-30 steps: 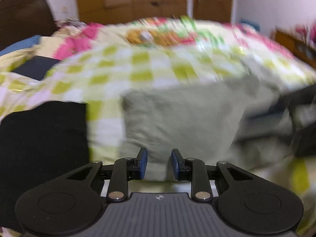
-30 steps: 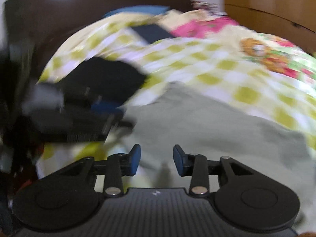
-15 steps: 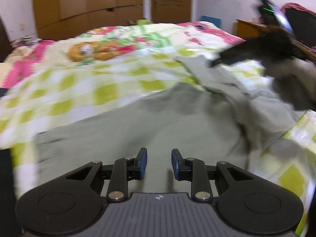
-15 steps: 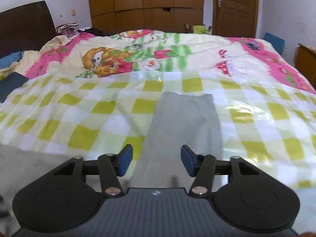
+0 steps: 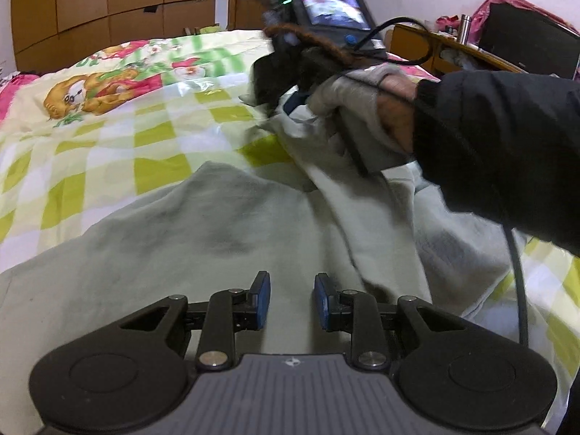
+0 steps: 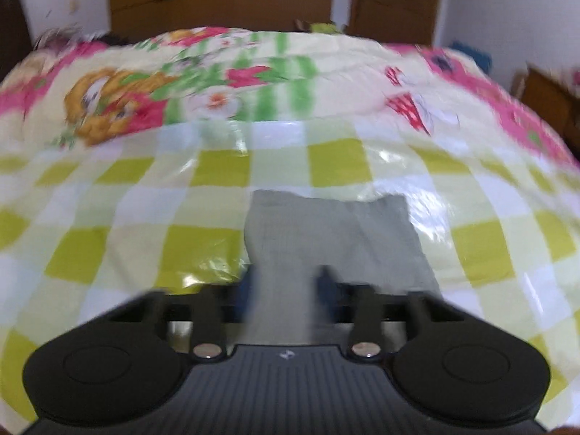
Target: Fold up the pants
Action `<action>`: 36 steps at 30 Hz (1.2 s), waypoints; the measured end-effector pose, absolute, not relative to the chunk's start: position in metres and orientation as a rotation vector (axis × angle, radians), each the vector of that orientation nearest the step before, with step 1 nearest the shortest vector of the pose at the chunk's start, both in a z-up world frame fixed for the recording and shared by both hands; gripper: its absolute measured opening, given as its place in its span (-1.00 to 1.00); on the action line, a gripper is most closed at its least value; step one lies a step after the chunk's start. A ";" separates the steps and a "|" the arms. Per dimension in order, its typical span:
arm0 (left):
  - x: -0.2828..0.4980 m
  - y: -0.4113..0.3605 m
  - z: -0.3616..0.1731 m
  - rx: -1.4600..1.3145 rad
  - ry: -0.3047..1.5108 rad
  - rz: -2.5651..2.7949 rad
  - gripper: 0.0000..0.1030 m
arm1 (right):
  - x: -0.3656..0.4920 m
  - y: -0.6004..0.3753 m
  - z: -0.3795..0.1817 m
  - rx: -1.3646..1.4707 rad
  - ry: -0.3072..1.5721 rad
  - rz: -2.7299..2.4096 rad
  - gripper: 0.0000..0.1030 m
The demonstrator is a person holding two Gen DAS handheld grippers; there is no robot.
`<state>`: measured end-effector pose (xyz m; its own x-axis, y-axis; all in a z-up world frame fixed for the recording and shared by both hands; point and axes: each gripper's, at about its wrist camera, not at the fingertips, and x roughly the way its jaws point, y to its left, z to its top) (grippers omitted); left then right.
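1. The left gripper [image 5: 291, 301] hangs low over the grey pants [image 5: 203, 239], which lie spread on the checked bedspread [image 5: 119, 145]. Its blue pads stand apart with nothing between them, just as in the two earlier left views.
2. Half a second ago the right gripper [image 6: 286, 290] had its jaws wide above a flat pant leg [image 6: 333, 232]. Now grey cloth fills the gap between its blurred fingers. The pads look closed in on the leg, though the smear leaves the firmness of the grip uncertain.
3. From the left camera, the right hand [image 5: 362, 116] sits at about 1 o'clock, higher than half a second ago, with cloth rising toward it in a taut ridge. The leg appears lifted off the bed.
4. The leg's hem lies at 12 o'clock from the right gripper, on the bedspread.
5. My reading: a fold of that leg is starting, likely toward the body of the pants, while the left claw is free to pin or catch the near fabric.
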<state>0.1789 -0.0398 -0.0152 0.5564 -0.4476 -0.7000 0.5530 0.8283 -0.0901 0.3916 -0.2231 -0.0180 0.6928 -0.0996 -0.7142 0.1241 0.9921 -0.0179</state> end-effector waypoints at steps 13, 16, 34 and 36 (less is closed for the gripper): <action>0.162 -0.082 0.004 0.218 0.764 -0.637 -0.21 | 0.204 -0.398 0.076 0.654 0.482 -0.069 -0.95; 0.149 -0.102 0.004 0.254 0.771 -0.678 -0.20 | 0.127 -0.440 0.069 0.747 0.414 -0.164 -0.94; 0.120 -0.181 -0.009 0.500 0.837 -0.710 -0.19 | 0.058 -0.539 -0.028 1.115 0.407 -0.268 -0.71; 0.120 -0.184 -0.007 0.506 0.827 -0.712 -0.18 | 0.062 -0.542 -0.015 1.092 0.398 -0.251 -0.91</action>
<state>0.1204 -0.1836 -0.0070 0.4728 -0.3670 -0.8011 0.7377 0.6621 0.1321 0.0622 -0.5422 -0.0148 0.9016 -0.0032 -0.4326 0.3892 0.4425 0.8079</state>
